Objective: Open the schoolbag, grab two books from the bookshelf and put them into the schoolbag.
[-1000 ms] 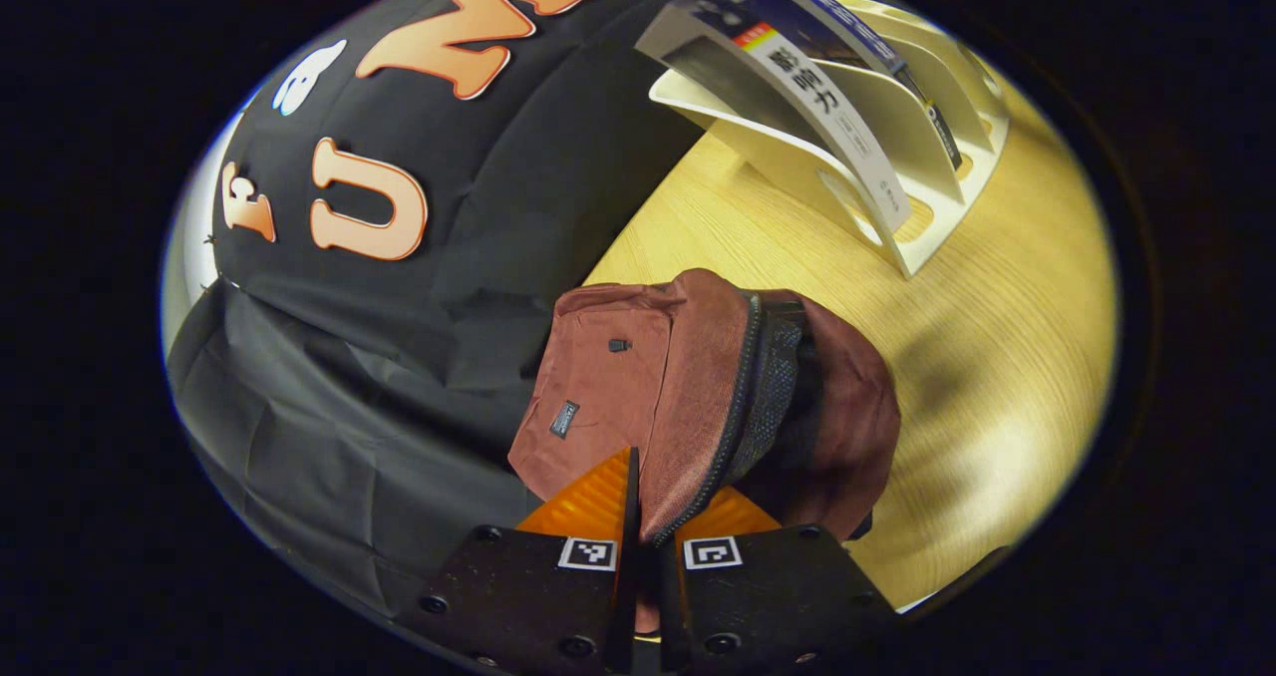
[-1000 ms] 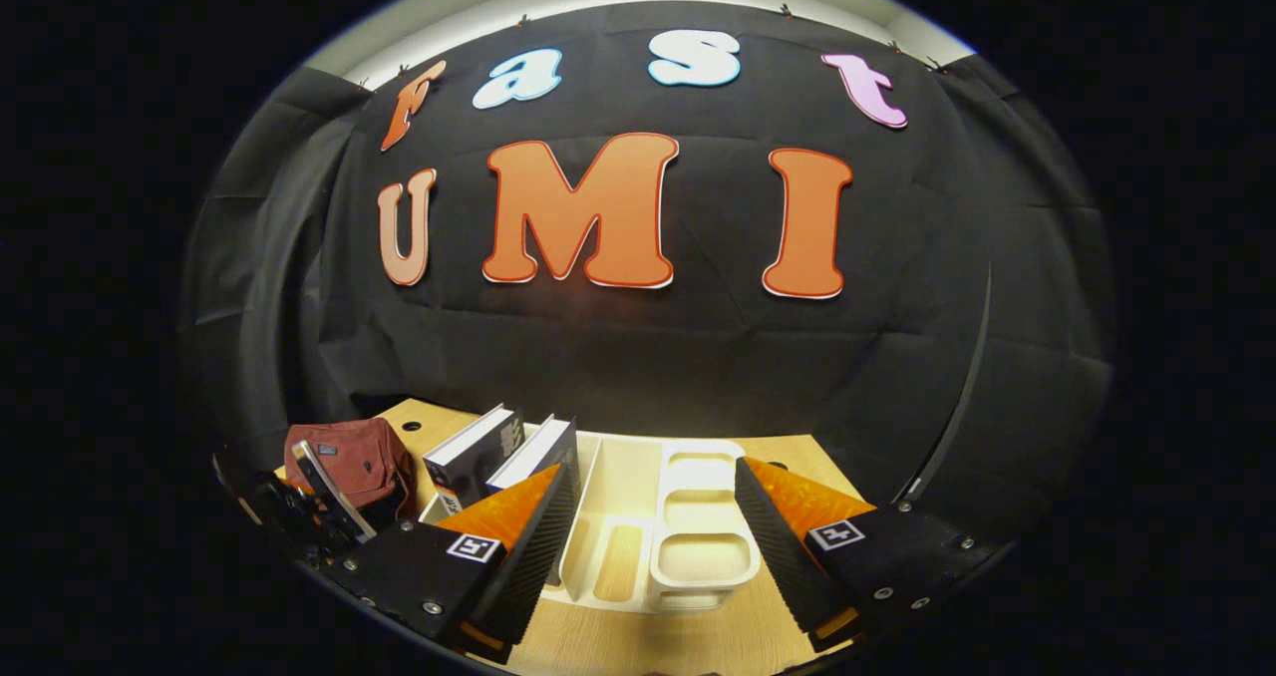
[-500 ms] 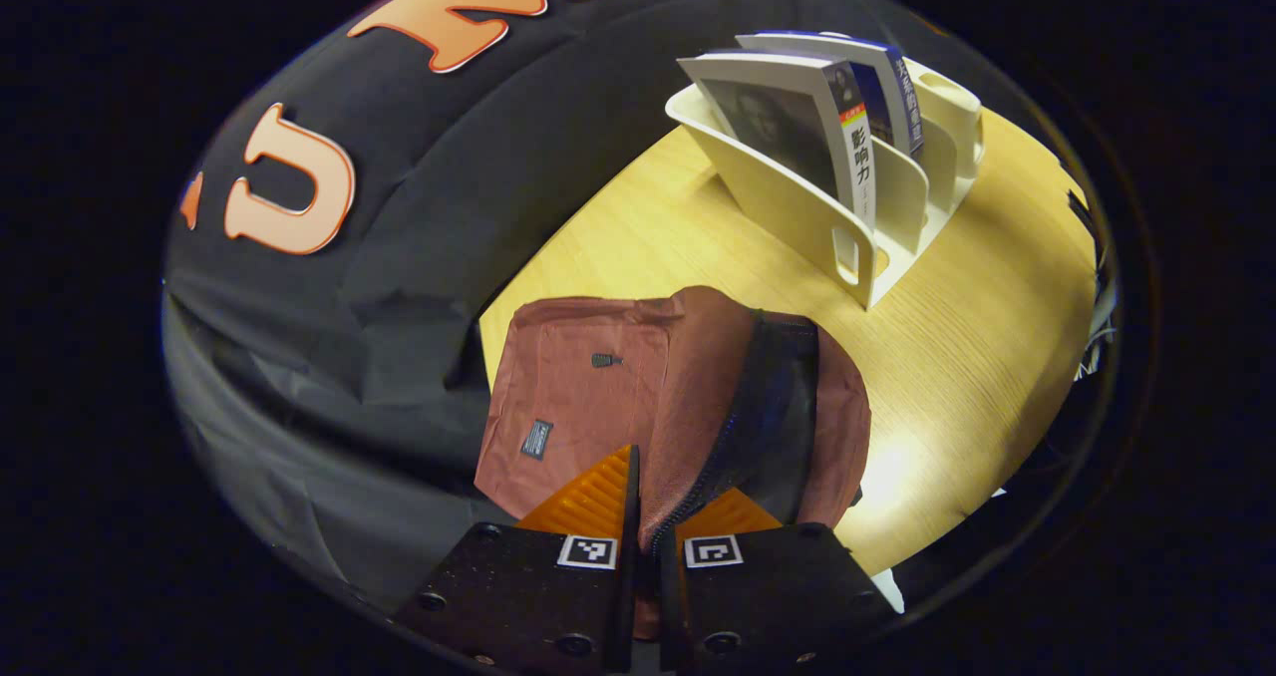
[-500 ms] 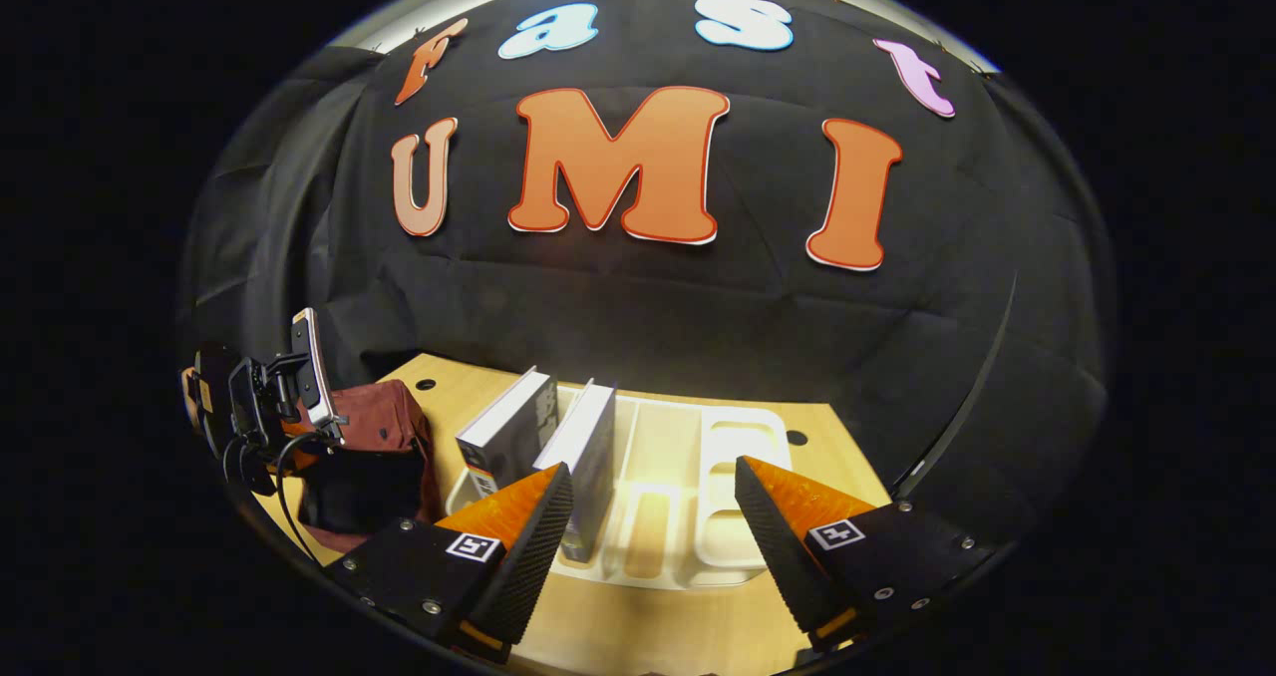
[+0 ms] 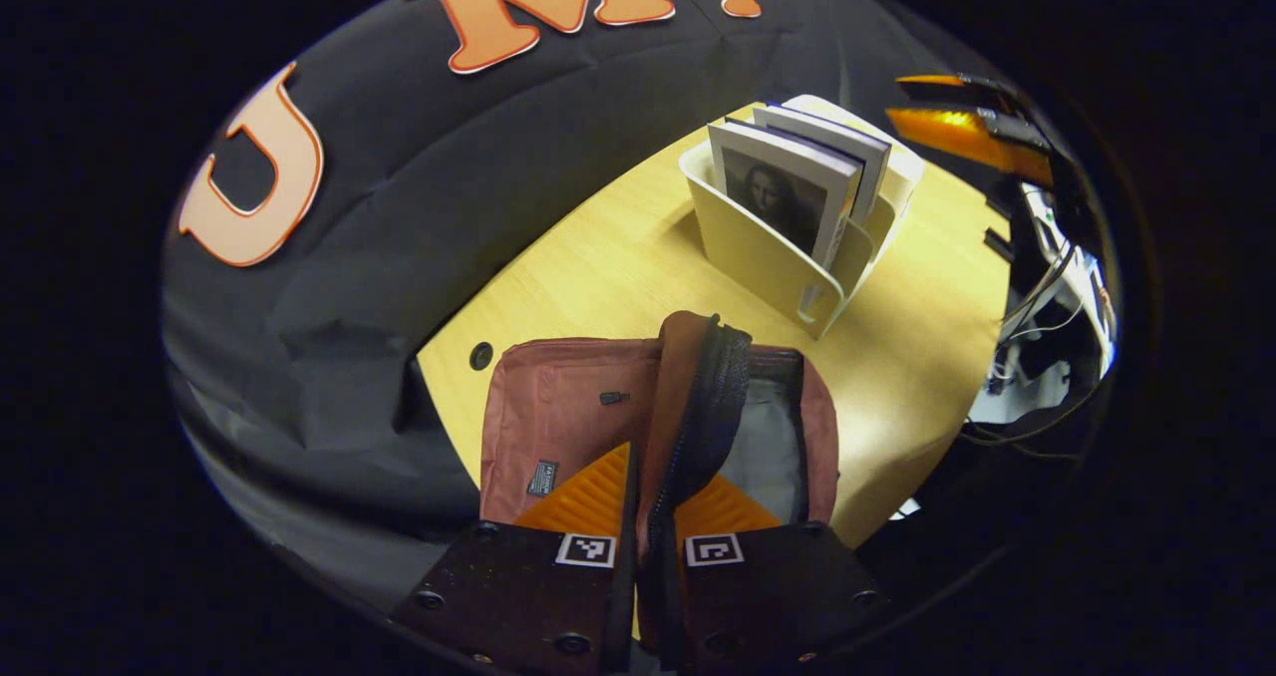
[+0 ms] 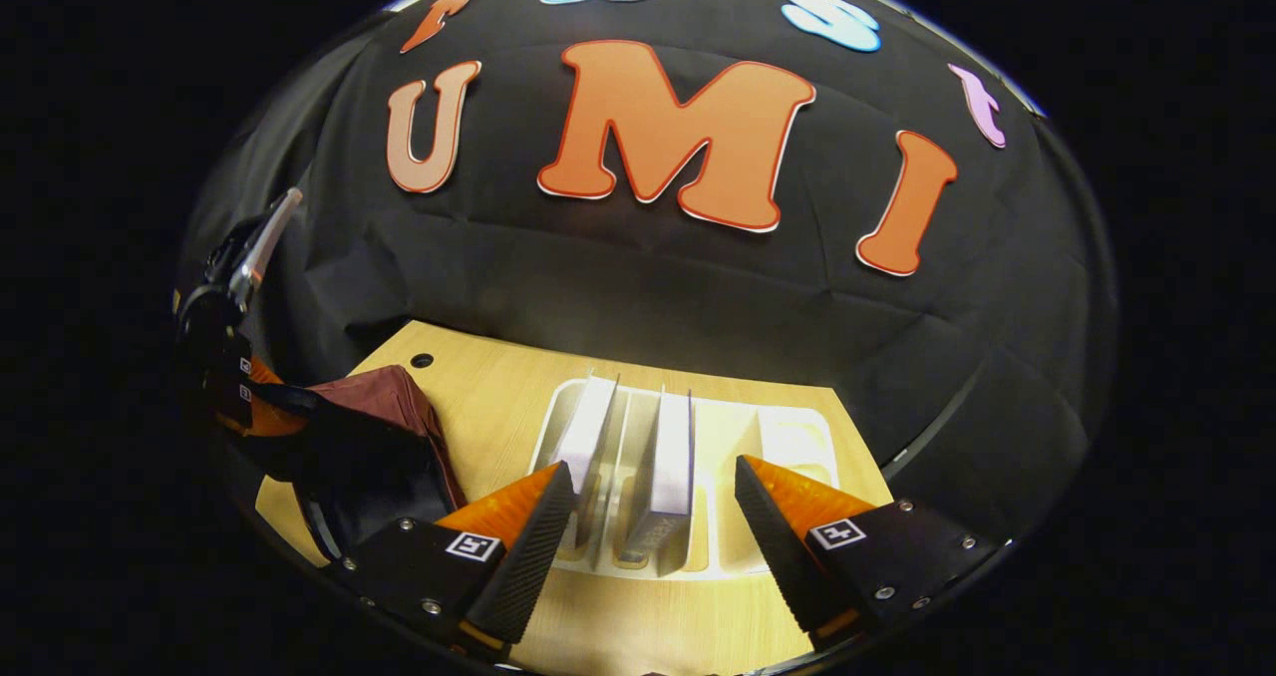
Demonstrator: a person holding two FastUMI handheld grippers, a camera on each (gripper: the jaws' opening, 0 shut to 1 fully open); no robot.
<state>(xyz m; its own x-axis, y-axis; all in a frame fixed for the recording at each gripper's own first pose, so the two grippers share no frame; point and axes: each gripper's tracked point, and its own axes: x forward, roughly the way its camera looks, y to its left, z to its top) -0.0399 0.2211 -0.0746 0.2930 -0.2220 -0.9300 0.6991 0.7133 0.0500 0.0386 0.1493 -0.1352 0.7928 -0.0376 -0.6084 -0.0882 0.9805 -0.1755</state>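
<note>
In the left gripper view, the left gripper [image 5: 653, 502] sits at the bottom centre of the frame with its fingers pinched close on the zippered edge of the schoolbag's flap [image 5: 698, 397], holding that flap up. The maroon schoolbag [image 5: 558, 407] lies on the wooden counter [image 5: 618, 267] just above the gripper in the frame, and its pale lining shows to the right of the raised flap, so the mouth looks open.

In the right gripper view, the right gripper [image 6: 653, 516] is at the bottom centre, its fingers spread wide with nothing between them. Directly ahead of it, in the lower middle of the frame, stands the white bookshelf [image 6: 788, 437] with two books in its slots: the left book [image 6: 588, 432] and the right book [image 6: 673, 447]. Both stand on edge with their page edges up, and their long axes run away from the camera, roughly parallel to the gripper's fingers. The right book falls in the gap between the open fingers; the left book lies just above the left-hand finger in the frame.

The schoolbag appears at the lower left of the right gripper view [image 6: 399, 407], beside the bookshelf, with the left gripper [image 6: 249, 407] at its edge.

Judging from this, the right gripper is the one nearer the books and is lined up on the right book; a forward and downward reach would straddle its thickness. The carry would then go toward the left of the frame, into the bag's mouth.
</note>
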